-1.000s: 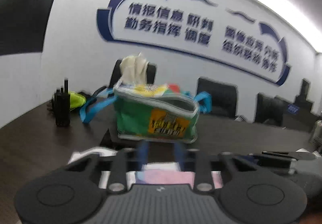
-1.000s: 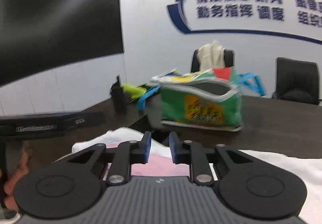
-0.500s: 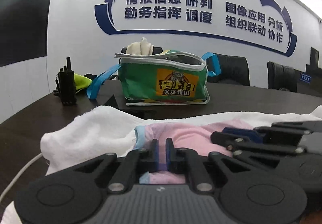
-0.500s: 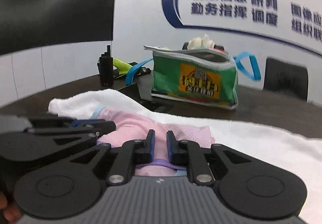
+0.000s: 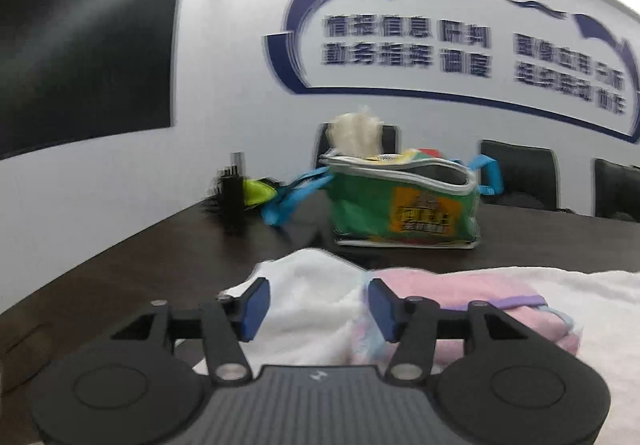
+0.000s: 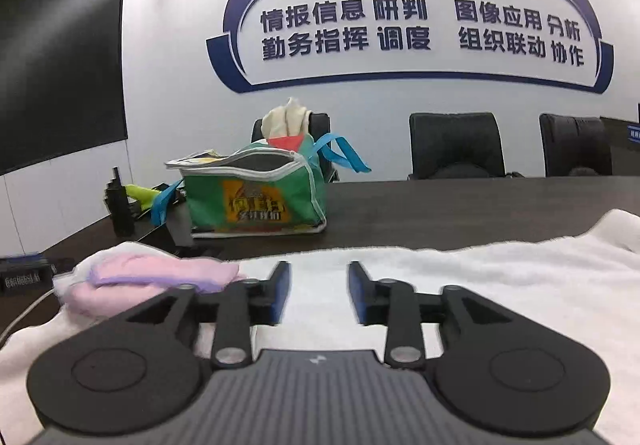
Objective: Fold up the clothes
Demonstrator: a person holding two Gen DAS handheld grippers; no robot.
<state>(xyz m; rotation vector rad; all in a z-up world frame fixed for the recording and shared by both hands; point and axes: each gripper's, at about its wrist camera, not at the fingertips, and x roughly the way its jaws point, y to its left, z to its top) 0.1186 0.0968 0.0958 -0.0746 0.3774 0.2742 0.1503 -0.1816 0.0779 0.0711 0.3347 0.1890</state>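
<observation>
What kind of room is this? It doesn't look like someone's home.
Most likely an office meeting room. A long dark conference table has black office chairs behind it, a large dark screen hangs on one wall, and blue Chinese lettering with a logo covers the other.

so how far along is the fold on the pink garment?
Done: the pink garment lies doubled over in a compact stack on the white towel. In hand: nothing; the left hand-held gripper and right hand-held gripper have just been opening, with nothing between the jaws. Left: possibly tidying the fold; more clothes may sit in the green bag.
</observation>
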